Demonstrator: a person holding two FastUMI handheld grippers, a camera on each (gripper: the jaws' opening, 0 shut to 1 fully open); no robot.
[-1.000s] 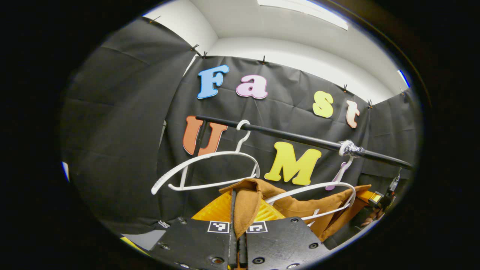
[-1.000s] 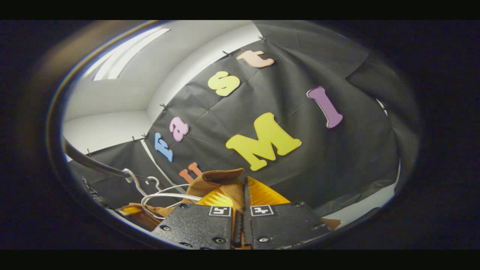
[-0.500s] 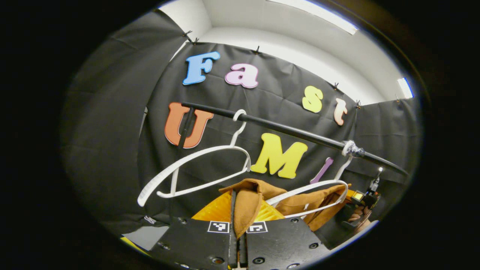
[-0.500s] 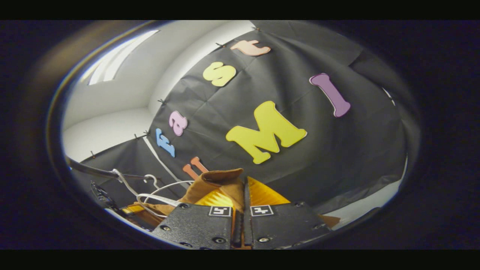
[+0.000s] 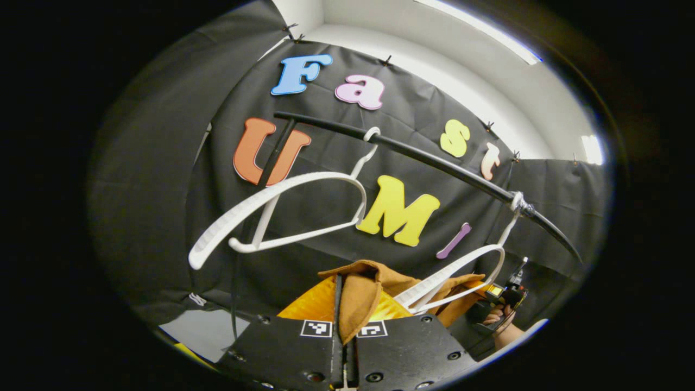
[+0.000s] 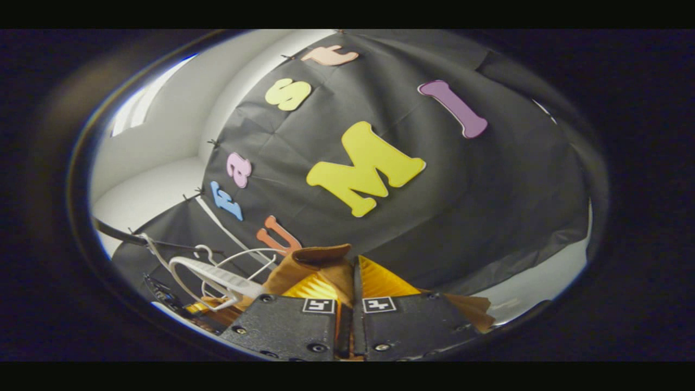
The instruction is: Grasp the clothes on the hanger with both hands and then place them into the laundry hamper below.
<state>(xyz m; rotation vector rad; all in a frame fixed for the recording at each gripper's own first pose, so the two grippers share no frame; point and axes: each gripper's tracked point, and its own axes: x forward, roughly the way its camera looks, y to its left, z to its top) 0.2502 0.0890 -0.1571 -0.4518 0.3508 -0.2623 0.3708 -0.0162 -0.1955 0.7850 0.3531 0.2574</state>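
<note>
Plainly, a brown garment (image 5: 362,290) is pinched at both ends.

Cloth is clamped between the closed fingers of the left gripper (image 5: 342,304) and the right gripper (image 6: 350,296), both tilted upward toward the black rail (image 5: 434,160). It is draped across a white hanger (image 5: 461,269); another white hanger (image 5: 282,209) hangs bare.

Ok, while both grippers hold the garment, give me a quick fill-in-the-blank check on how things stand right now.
1. The left gripper is shut on a fold of the ____ garment.
2. Both white hangers hook over a black ____.
3. The hanger to the left in the left gripper view carries ____ clothing.
4. In that view, the right gripper is held by a person's ____, beside the other hanger.

Missing words: brown; rail; no; hand
</note>
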